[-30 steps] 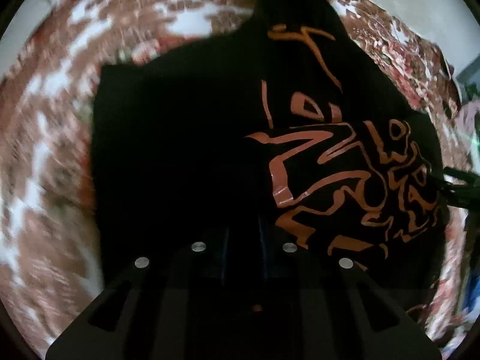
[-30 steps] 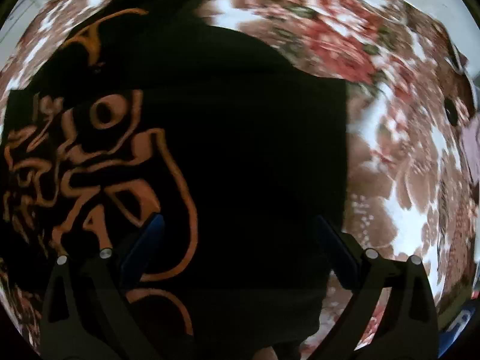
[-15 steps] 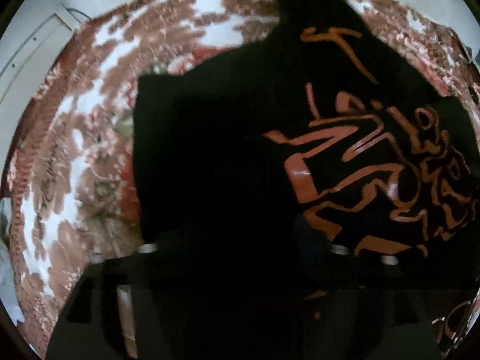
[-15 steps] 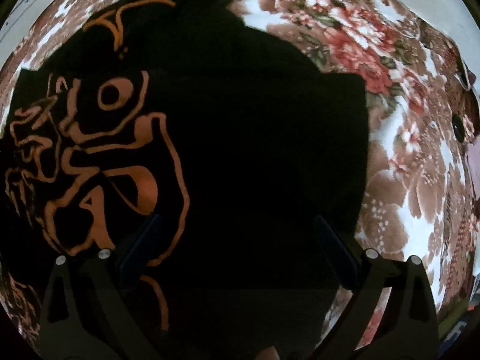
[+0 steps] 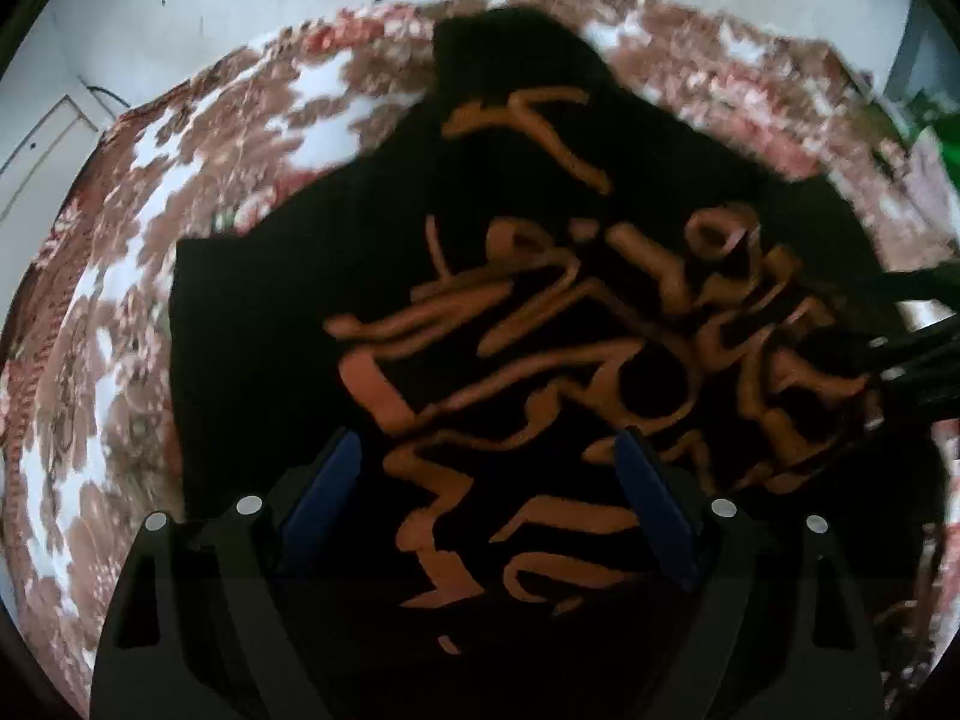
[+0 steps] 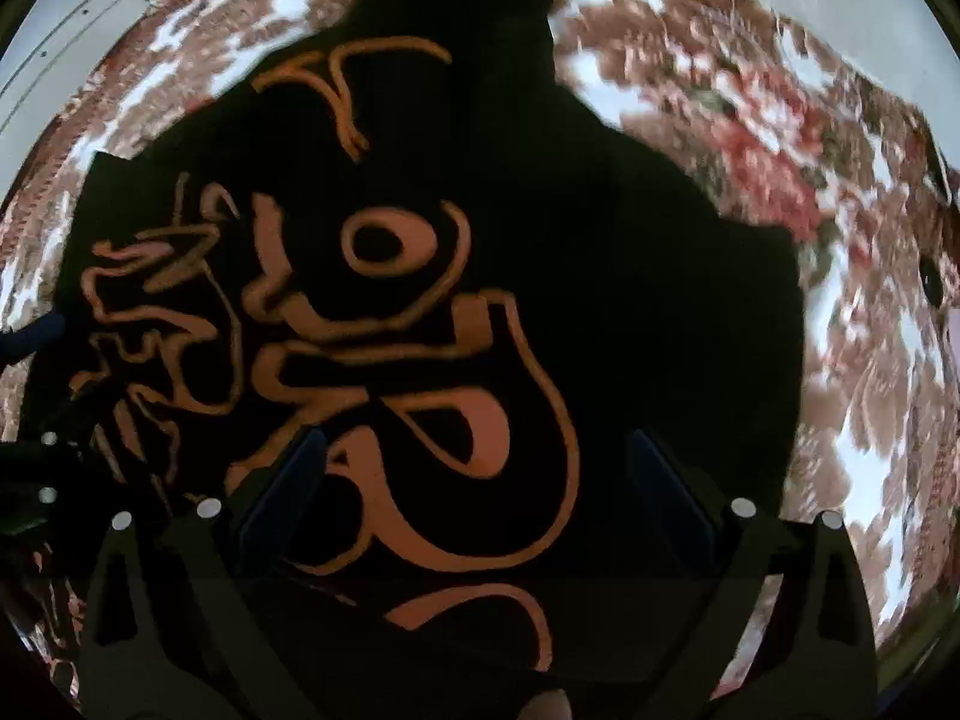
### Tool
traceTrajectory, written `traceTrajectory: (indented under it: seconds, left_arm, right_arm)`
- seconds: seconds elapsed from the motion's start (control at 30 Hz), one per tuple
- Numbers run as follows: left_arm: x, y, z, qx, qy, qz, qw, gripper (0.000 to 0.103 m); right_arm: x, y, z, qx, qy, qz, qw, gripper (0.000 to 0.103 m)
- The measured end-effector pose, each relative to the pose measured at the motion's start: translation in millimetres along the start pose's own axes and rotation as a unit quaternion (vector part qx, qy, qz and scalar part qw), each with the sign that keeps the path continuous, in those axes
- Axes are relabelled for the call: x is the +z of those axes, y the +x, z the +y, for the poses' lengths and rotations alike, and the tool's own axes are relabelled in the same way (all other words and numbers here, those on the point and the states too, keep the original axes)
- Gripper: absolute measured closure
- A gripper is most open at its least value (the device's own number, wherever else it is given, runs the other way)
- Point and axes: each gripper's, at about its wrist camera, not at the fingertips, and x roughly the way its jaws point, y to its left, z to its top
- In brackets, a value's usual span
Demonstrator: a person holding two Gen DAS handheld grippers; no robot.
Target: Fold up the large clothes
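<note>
Left hand-held gripper (image 5: 486,480) jaws opening since earlier, seemingly off black garment (image 5: 270,312)

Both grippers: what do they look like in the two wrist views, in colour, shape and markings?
The left gripper and the right gripper look alike: black, angular frames with slot cut-outs, each side carrying two round silver fasteners. The jaws are lined inside with blue pads. In the left wrist view the other gripper shows at the right edge as black bars. No cables or sleeves are visible.

Floral bedspread (image 5: 120,360) (red-brown, white); black orange-printed garment (image 6: 630,300) lying on it.
</note>
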Motion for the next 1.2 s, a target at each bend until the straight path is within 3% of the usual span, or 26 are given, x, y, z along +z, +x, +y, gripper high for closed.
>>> traceTrajectory:
  seconds: [0.1, 0.23, 0.37, 0.47, 0.73, 0.9, 1.03, 1.2]
  left_arm:
    - [-10, 17, 2, 0.025, 0.002, 0.023, 0.9994, 0.018]
    - [-21, 23, -15, 0.071, 0.09, 0.016, 0.9933, 0.017]
    - [-6, 10, -10, 0.052, 0.091, 0.019, 0.9944, 0.017]
    - [21, -9, 6, 0.04, 0.068, -0.01, 0.9969, 0.014]
    - [117, 17, 58, -0.01, -0.033, -0.027, 0.999, 0.014]
    - [176, 44, 76, -0.034, -0.064, -0.033, 0.9968, 0.014]
    - [215, 73, 79, -0.049, -0.072, -0.026, 0.9958, 0.014]
    - [264, 103, 73, -0.064, -0.047, -0.036, 0.9962, 0.015]
  right_arm:
    - [-9, 12, -5, -0.021, -0.004, 0.013, 1.0, 0.005]
    - [-20, 25, -18, -0.038, -0.005, 0.019, 0.999, 0.005]
    - [-14, 12, -45, -0.018, 0.04, 0.01, 0.999, 0.005]
    - [4, -2, -62, 0.006, 0.054, -0.007, 0.998, 0.005]
    - [95, 3, -91, 0.02, 0.052, -0.042, 0.998, 0.005]
    - [158, 17, -102, 0.03, 0.044, -0.062, 0.997, 0.005]
    - [201, 38, -97, 0.033, 0.023, -0.064, 0.997, 0.005]
    - [257, 62, -88, 0.045, 0.001, -0.072, 0.996, 0.005]
